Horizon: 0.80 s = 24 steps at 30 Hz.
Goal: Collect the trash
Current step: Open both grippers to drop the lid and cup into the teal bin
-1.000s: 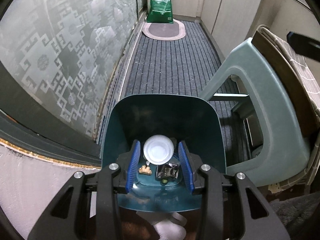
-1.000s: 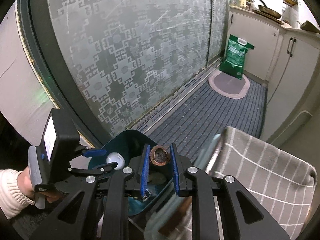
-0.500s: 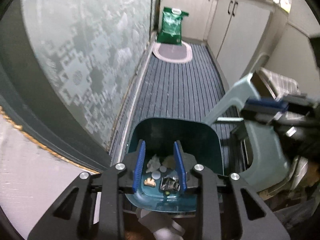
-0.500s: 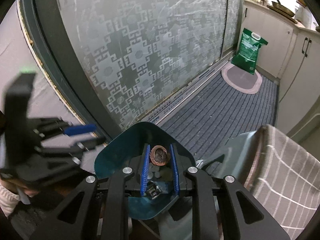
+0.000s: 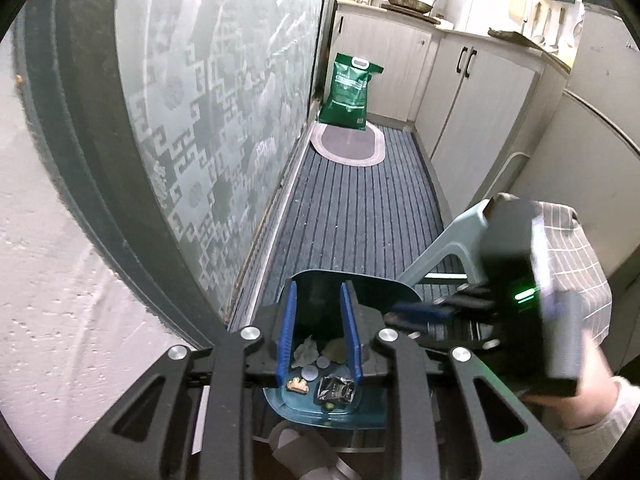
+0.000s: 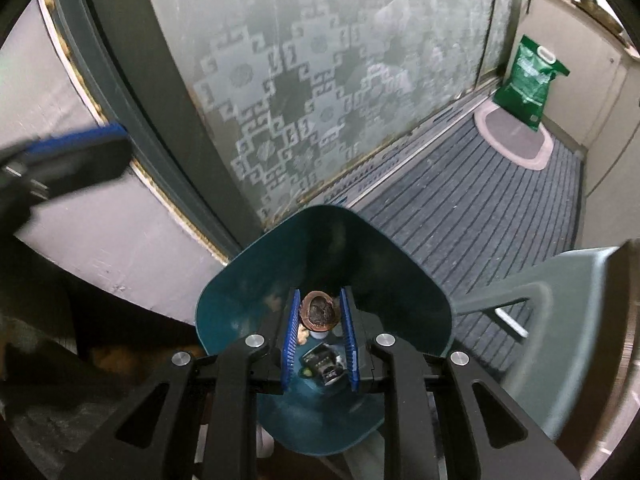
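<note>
- Two grippers hang over one teal plastic bin [image 6: 240, 304], a smooth, glossy tub with rounded corners and a tall curved back wall, standing on the floor.
- My right gripper [image 6: 319, 314] has its blue ribbed fingers [image 6: 293, 340] clamped on a walnut-shell half [image 6: 319, 312], brown, round-rimmed, with a dark wrinkled hollow; it hangs inside the bin mouth, above the litter.
- My left gripper [image 5: 318, 328] is closing, its fingers [image 5: 285, 336] narrow with nothing between them; I only see the bin floor through the gap.
- On that floor lie a crumpled black foil wrapper [image 5: 335, 390], a tan crumb [image 5: 297, 385], small pale discs [image 5: 309, 372] and grey crumpled scraps [image 5: 306, 352].
- From the left camera, the right gripper's black body [image 5: 520, 312], green light glowing, crowds in from the right, held by a hand in a pale sleeve [image 5: 600, 404], blurred.
- Just beside the bin stands a grey-green moulded plastic chair [image 6: 568, 320] with a checked cloth [image 5: 576, 260] draped on it.
- Ribbed dark carpet [image 5: 360, 208] runs along a frosted glass door [image 5: 224, 120] with a geometric pattern, towards an oval mat [image 5: 348, 146] and an upright green sack [image 5: 350, 90] by pale cabinets [image 5: 476, 96].
</note>
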Tool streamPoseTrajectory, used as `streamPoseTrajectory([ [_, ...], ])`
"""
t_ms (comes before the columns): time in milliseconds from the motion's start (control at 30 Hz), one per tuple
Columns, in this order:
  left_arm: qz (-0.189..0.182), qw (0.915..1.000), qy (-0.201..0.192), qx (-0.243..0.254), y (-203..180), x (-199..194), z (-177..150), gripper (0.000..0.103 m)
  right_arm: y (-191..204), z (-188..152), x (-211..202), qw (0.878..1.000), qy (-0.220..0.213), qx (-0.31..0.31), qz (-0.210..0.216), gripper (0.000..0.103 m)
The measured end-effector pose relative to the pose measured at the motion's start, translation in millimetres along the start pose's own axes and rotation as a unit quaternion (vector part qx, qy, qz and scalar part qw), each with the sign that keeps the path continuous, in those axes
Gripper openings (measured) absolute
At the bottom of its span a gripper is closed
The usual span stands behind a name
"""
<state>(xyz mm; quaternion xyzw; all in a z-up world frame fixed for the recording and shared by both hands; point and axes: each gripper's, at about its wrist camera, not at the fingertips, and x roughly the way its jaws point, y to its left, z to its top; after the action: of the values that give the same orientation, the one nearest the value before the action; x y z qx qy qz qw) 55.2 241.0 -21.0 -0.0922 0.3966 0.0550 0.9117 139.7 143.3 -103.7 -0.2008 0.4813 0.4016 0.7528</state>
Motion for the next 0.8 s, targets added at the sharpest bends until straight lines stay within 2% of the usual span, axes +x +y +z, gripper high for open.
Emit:
streamPoseTrajectory([
  [333, -0.021, 0.9994, -0.027, -0.003, -1, -24, 7, 0.024, 6, -8, 51, 0.999, 0.046, 0.006, -0.001, 0.02],
  [433, -0.024, 0.9993, -0.027, -0.002, -1, -25, 7, 0.024, 1, -8, 58, 0.998, 0.053, 0.019, 0.001, 0.025],
  [800, -0.024, 0.9988, -0.041, 0.014, -12, -39, 9, 0.024, 2, -12, 42, 0.999, 0.049, 0.015, 0.008, 0.025],
])
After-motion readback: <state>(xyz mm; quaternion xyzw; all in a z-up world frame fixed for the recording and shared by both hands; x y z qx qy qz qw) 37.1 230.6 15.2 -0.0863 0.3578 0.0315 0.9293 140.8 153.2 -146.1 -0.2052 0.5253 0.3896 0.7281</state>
